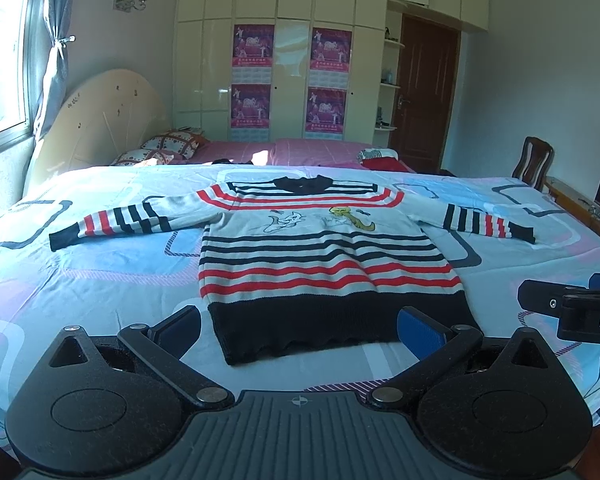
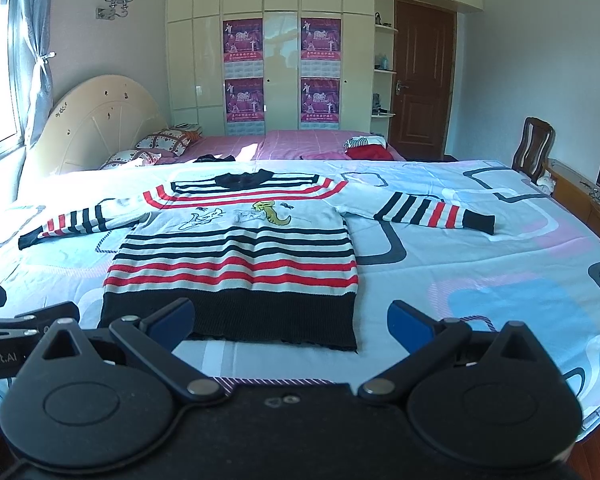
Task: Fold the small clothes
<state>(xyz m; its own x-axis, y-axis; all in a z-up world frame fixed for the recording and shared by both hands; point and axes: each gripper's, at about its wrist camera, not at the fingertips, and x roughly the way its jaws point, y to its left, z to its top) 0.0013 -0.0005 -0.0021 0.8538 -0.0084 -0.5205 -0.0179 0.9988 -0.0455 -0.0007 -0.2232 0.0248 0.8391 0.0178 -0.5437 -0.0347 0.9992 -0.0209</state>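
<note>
A striped child's sweater (image 1: 324, 256) lies flat and face up on the patterned bedsheet (image 1: 100, 280), both sleeves spread out to the sides and its black hem nearest the cameras. The left gripper (image 1: 298, 330) hovers level just short of the hem, jaws spread wide and holding nothing, its blue pads (image 1: 422, 330) flanking the hem's width. The right gripper (image 2: 290, 322) sits beside it at a similar height, also wide and empty, aimed at the hem's right corner. Each gripper's tip shows at the edge of the other's view.
</note>
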